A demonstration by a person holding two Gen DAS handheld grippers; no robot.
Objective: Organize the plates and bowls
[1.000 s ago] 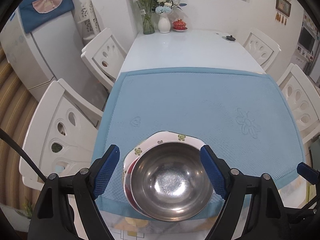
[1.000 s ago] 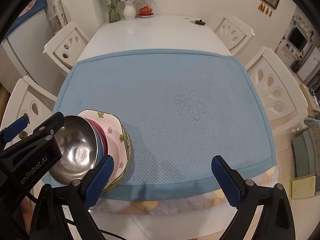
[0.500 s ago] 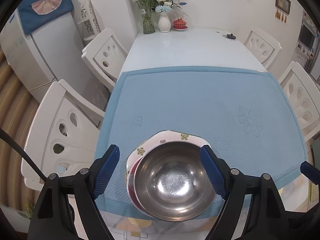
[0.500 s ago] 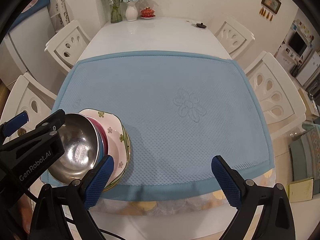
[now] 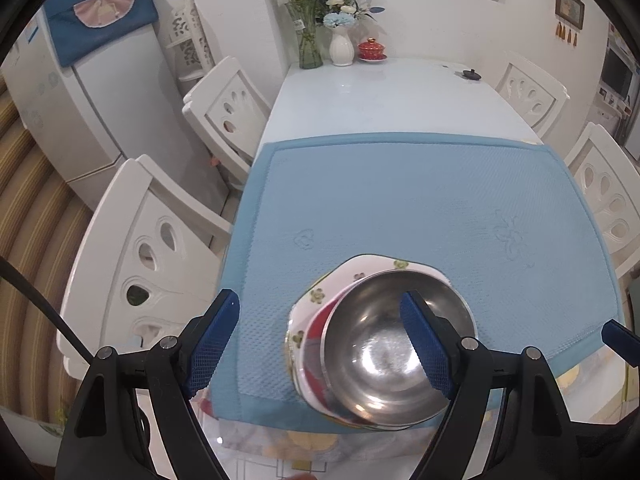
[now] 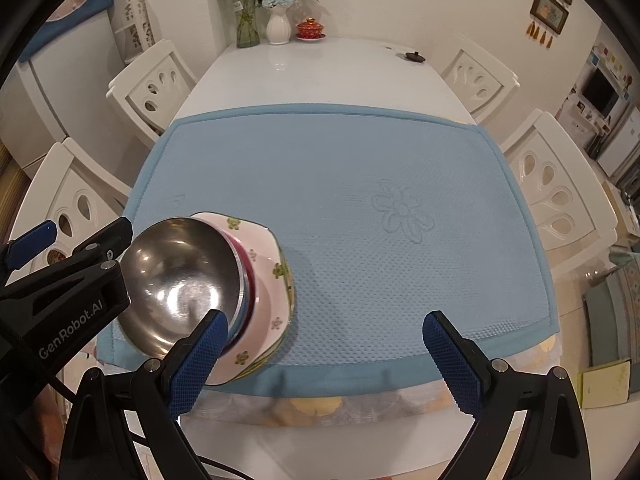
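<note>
steel bowl (image 5: 394,344) x1, topmost in stack at near-left of blue mat (image 6: 344,184) on worktop (image 6: 312,72) | under it one floral plate (image 6: 268,276), red and blue rims between | left tongs (image 5: 320,344) apart, empty | right tongs (image 6: 326,356) apart, empty

Black gripper (image 6: 326,360) frames, blue textured pads (GenRobot.AI lettering).

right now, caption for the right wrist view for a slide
Open right gripper beside stacked dishes, steel bowl on top, on the blue mat.
</note>
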